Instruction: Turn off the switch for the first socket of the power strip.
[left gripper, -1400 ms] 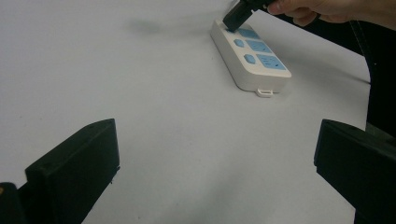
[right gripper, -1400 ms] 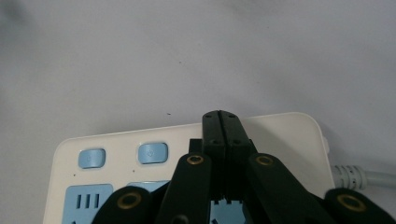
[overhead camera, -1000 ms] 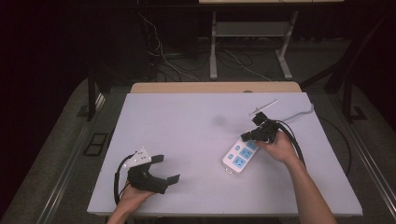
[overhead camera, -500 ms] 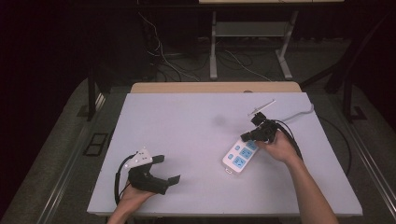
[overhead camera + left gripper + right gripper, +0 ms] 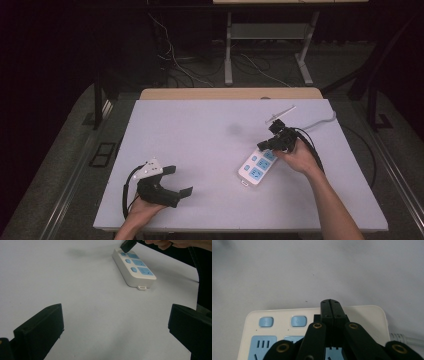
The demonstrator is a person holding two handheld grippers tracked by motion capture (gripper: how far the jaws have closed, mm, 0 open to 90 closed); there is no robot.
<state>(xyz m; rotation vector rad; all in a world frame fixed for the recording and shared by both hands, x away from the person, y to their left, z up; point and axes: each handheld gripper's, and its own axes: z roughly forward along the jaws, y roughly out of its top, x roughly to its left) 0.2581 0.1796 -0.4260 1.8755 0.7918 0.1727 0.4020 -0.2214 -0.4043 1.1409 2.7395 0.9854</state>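
Most of the tabletop [image 5: 200,150] is bare, with lots of room in the middle and along the far edge. A power strip [image 5: 256,167] lies toward the right edge, and the right gripper [image 5: 270,142], with its jaws pressed together, sits over the strip's far end. The left gripper [image 5: 175,182], jaws wide apart, takes up the near left corner, well apart from the strip.

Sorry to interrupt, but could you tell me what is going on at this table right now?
A person works with a hand-held gripper in each hand. The right hand-held gripper, jaws shut, is at the cable end of a power strip on the table, over its blue switches; whether it presses one is unclear. The left hand-held gripper rests open near the table's front edge, holding nothing.
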